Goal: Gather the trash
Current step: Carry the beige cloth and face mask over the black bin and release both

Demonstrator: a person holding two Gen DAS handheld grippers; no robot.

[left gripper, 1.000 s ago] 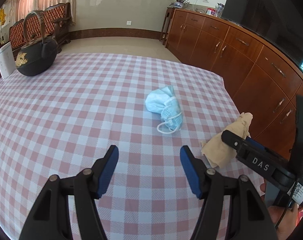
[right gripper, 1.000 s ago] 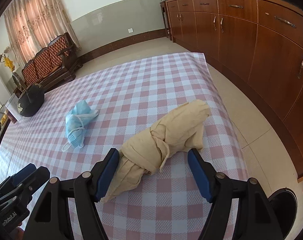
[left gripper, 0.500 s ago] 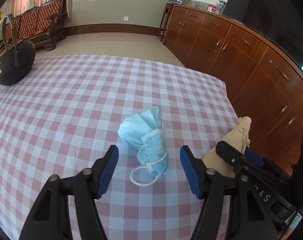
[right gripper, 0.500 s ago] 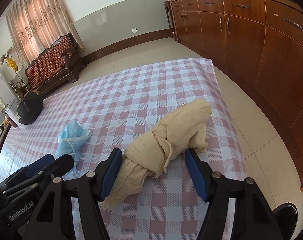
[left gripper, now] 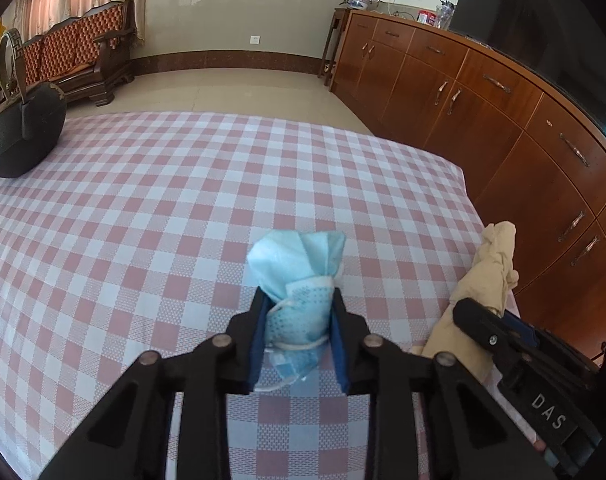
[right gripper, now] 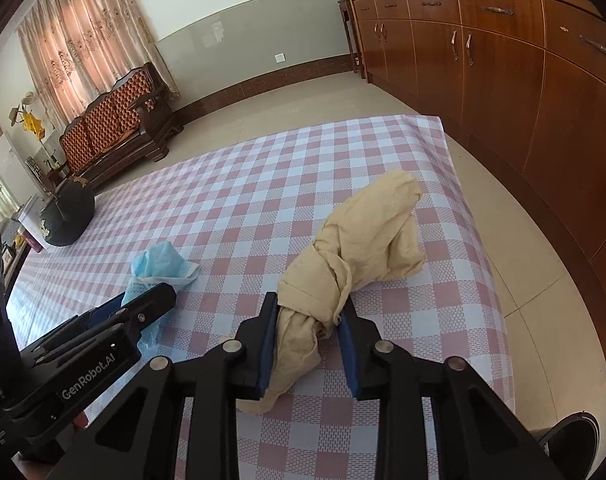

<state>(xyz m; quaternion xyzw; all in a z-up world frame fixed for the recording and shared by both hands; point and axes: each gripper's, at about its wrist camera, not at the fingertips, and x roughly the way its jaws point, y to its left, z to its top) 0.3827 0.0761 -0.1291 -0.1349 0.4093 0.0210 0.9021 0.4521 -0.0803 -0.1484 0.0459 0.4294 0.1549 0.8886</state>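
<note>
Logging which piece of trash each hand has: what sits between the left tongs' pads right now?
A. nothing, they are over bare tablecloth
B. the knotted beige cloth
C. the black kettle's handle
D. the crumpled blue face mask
D: in the left wrist view the left tongs are closing with the blue face mask squeezed between their pads, while the beige cloth sits in the right tongs.

Two wrist fisheyes, each angled down along its tongs, close over the checked surface [left gripper: 151,216]; both share it.
</note>
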